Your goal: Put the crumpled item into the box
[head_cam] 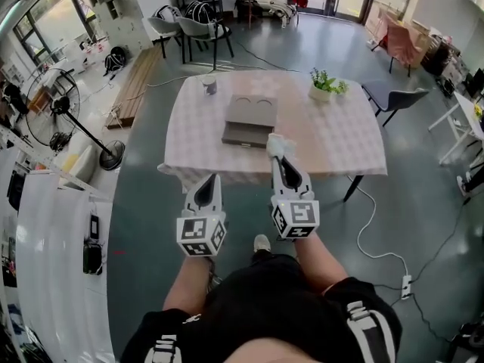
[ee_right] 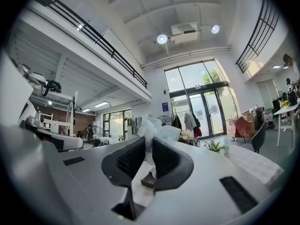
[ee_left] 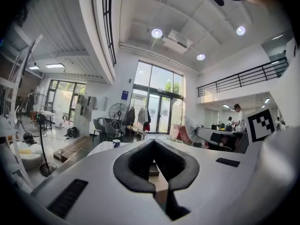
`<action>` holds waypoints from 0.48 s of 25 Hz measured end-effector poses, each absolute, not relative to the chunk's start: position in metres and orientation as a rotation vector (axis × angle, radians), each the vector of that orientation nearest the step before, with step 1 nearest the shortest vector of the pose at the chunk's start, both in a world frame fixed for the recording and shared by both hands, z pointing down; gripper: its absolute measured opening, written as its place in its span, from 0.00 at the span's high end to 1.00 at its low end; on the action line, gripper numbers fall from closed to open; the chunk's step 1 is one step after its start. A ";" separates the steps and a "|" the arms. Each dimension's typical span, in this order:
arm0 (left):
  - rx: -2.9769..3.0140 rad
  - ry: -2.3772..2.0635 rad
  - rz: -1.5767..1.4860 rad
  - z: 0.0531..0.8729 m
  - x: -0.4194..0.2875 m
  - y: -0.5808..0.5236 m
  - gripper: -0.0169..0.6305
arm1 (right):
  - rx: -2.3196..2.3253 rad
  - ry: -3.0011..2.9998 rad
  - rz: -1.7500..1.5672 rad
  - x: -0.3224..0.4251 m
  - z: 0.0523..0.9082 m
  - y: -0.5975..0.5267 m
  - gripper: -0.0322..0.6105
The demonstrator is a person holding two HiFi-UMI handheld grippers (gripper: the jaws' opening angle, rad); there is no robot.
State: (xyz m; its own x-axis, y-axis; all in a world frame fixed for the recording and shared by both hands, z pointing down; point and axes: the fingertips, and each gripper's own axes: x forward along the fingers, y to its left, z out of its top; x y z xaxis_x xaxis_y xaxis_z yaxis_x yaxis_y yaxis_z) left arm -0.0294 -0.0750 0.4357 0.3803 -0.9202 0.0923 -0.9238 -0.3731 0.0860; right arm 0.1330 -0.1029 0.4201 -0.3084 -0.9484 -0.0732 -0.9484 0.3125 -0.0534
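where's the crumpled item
Head view center: the right gripper pinches the crumpled item in its fingers at the table's near edge, just right of the box.

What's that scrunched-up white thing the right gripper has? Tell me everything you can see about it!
The crumpled item is white and looks like thin paper or tissue, scrunched into a loose, puffy wad with folds. The right gripper has its jaws shut on the lower part, and the bunched top pokes out past their tips. It is held in the air near the front edge of the table, short of the grey box, and seems to touch only the jaws.
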 end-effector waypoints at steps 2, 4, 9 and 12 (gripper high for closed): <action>2.496 -1.684 0.048 0.433 -0.022 -0.107 0.97 | -1.786 2.480 -0.009 0.139 0.419 -0.134 0.88; 2.491 -1.687 0.052 0.432 -0.014 -0.136 0.97 | -1.781 2.490 -0.020 0.146 0.420 -0.163 0.88; 2.488 -1.698 0.056 0.428 0.004 -0.187 0.97 | -1.774 2.495 -0.028 0.164 0.420 -0.215 0.88; 2.495 -1.687 0.071 0.425 0.002 -0.211 0.97 | -1.780 2.484 -0.034 0.162 0.414 -0.240 0.88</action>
State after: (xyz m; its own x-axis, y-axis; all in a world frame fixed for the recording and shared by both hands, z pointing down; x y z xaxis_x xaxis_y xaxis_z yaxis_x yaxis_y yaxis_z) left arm 0.0025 -0.2106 0.4250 0.3743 -0.9207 0.1108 -0.9267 -0.3671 0.0798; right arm 0.1623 -0.2396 0.4143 -0.3191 -0.9460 -0.0565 -0.9442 0.3225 -0.0674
